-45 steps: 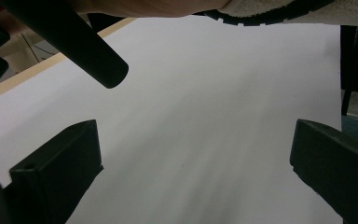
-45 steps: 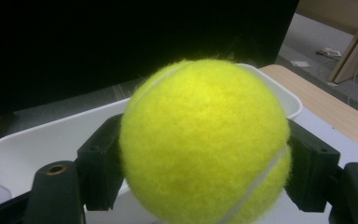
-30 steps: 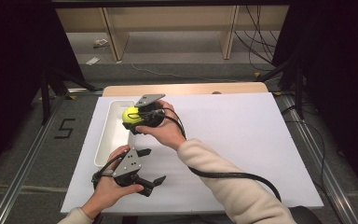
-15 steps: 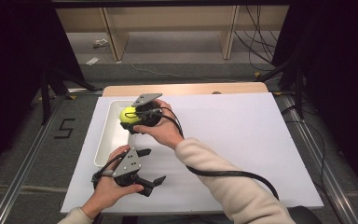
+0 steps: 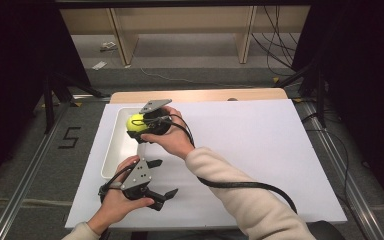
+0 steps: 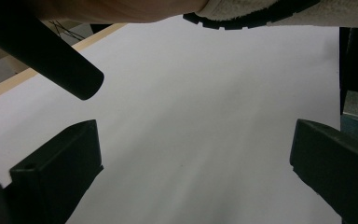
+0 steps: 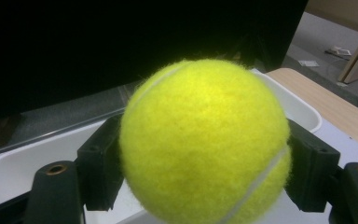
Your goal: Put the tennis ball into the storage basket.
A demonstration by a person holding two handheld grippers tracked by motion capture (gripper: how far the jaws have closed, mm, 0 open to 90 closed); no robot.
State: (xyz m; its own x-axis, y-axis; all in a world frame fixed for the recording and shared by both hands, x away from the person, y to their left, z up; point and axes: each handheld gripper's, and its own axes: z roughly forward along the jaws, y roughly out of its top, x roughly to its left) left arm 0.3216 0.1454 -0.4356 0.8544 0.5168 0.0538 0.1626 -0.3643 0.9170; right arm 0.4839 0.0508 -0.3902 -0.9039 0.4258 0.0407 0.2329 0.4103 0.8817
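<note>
Tennis ball [image 7: 205,144]: fuzzy yellow, white seam, clamped in right hand-held gripper [image 5: 139,125] jaws.

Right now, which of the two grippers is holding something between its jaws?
The right gripper, above the white tray, is shut on the yellow tennis ball. The left gripper, nearer the person, has its jaws wide apart over the white sheet.

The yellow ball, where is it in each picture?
High view: the ball sits left of centre, held in the right gripper over the white tray.
Left gripper view: not in it.
Right gripper view: the ball is in the middle, between the black jaws.
Shared landmark: the white tray.
</note>
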